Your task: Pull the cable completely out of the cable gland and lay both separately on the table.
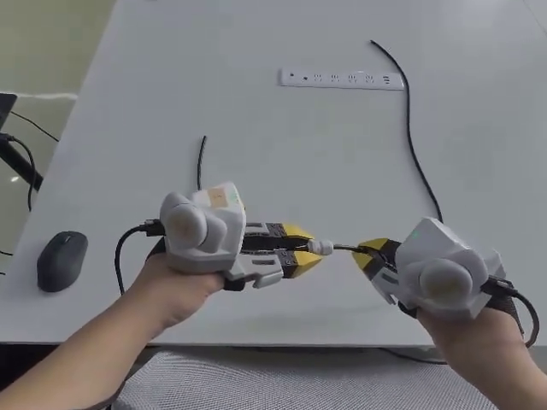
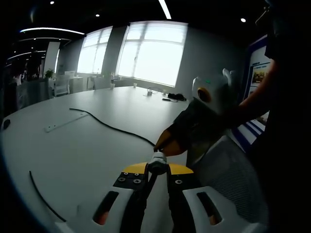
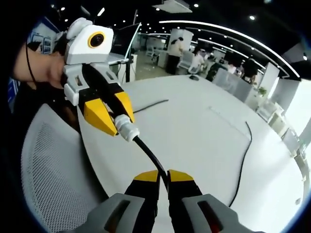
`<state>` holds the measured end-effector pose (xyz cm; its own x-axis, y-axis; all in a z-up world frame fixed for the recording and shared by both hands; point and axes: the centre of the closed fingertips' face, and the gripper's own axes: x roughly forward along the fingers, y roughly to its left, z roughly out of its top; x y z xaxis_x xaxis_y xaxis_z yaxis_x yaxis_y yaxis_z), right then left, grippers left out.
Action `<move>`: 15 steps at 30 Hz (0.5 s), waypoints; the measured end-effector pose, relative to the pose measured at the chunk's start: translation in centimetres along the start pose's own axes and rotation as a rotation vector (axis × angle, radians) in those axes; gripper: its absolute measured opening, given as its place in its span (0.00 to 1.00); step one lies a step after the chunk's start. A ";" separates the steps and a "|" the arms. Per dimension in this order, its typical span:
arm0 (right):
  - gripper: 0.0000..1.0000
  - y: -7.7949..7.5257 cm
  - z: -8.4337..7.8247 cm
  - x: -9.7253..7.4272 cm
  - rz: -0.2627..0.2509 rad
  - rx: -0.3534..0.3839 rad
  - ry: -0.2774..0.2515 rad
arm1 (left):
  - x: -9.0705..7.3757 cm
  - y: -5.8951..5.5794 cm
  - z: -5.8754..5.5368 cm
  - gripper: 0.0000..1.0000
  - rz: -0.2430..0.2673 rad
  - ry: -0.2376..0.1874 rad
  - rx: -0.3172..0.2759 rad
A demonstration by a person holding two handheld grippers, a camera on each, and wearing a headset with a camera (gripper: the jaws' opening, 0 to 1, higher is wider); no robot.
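A white cable gland (image 1: 320,248) hangs in the air over the table's near edge, with a black cable (image 1: 345,249) running out of its right end. My left gripper (image 1: 308,248) comes in from the left and is shut on the gland (image 2: 158,161). My right gripper (image 1: 364,251) faces it from the right, a short gap away, shut on the cable (image 3: 151,158) close to the gland (image 3: 127,129). In the right gripper view the left gripper (image 3: 112,121) shows at upper left, holding the gland.
A white power strip (image 1: 342,79) lies far back on the white table (image 1: 282,162), its black cord (image 1: 411,137) trailing toward the near right. A short black cable piece (image 1: 201,162) lies left of centre. A grey mouse (image 1: 61,259) sits near left. A mesh chair (image 1: 256,380) is below the edge.
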<state>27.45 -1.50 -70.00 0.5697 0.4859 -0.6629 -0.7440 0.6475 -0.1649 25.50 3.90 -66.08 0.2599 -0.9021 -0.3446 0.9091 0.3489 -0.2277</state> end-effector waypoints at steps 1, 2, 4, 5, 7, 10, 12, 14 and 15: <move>0.00 -0.2 -0.2 0.0 -0.002 0.007 0.003 | 0.0 0.0 0.0 0.15 -0.001 -0.002 -0.002; 0.00 -0.3 -0.5 0.0 -0.002 0.024 0.013 | -0.1 0.0 0.1 0.15 -0.001 -0.006 -0.006; 0.00 -0.6 -1.1 -0.1 -0.010 0.036 0.025 | -0.2 0.0 0.3 0.15 -0.002 -0.012 -0.011; 0.00 -0.7 -1.3 -0.1 -0.013 0.040 0.028 | -0.3 0.1 0.4 0.15 -0.002 -0.017 -0.012; 0.00 -1.0 -2.1 0.0 -0.022 0.096 0.045 | -0.3 0.0 0.6 0.15 -0.002 -0.026 -0.018; 0.00 -1.6 -3.0 0.0 -0.037 0.150 0.059 | -0.3 -0.1 0.7 0.15 -0.004 -0.029 -0.016; 0.00 -2.0 -3.8 0.1 -0.052 0.186 0.073 | -0.3 -0.1 0.7 0.15 -0.004 -0.029 -0.017; 0.00 -2.2 -4.5 0.2 -0.063 0.228 0.088 | -0.2 0.0 0.8 0.15 -0.002 -0.033 -0.015; 0.00 -2.1 -4.8 0.2 -0.065 0.268 0.090 | -0.2 0.0 0.7 0.15 -0.001 -0.032 -0.016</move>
<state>27.48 -5.56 -73.31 0.5710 0.3917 -0.7215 -0.5810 0.8137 -0.0180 25.65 3.89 -65.31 0.2691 -0.9102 -0.3150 0.9043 0.3513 -0.2426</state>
